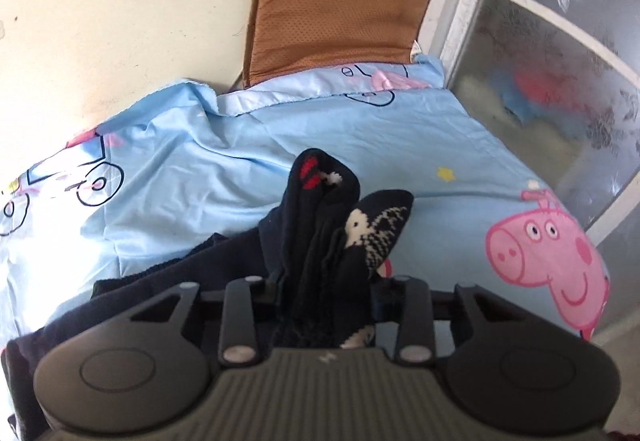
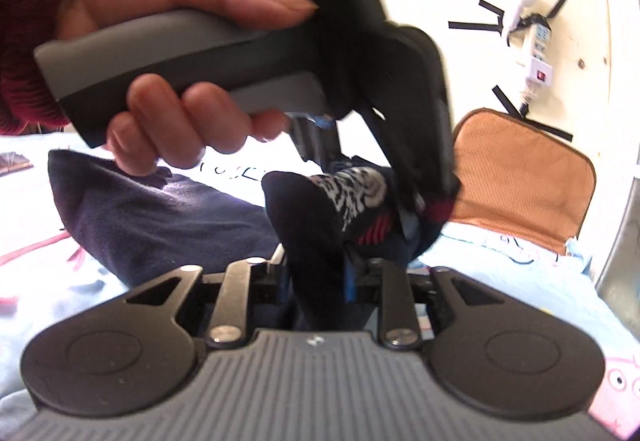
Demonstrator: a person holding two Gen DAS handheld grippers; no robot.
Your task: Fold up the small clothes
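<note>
Left gripper: we see our left gripper (image 1: 326, 281), black linkages on a ribbed grey body, at the bottom of the left wrist view. Its jaws are drawn in and pinch a bunched navy knitted sock with white and red pattern (image 1: 332, 209), which stands up between them.

Right gripper: in the right wrist view, our right gripper (image 2: 316, 269) also pinches dark fabric of the same sock (image 2: 320, 213), its jaws drawn close on the navy knit.

Sock: it hangs in the air between both grippers, above the bed, with the white patterned part in the middle and a red patch toward the far end.

Left hand: from the right wrist view we see our left hand (image 2: 180, 81) wrapped around the grey handle of the left gripper (image 2: 432, 185), a dark red knitted sleeve (image 2: 28, 21) at the wrist. The picture is blurred here.

Other clothing: a dark navy garment (image 2: 160, 217) lies crumpled on the bed, just behind the sock.

Bed: a light blue bedsheet printed with pink cartoon pigs (image 1: 200, 181) covers the surface below.

Far end: a tan perforated cushion with brown edging (image 1: 344, 17) leans upright against the cream wall (image 1: 120, 1), beside a frosted glass window with a white frame (image 1: 560, 61).

Wall: a white power strip (image 2: 540, 57) hangs there with strips of black tape.
</note>
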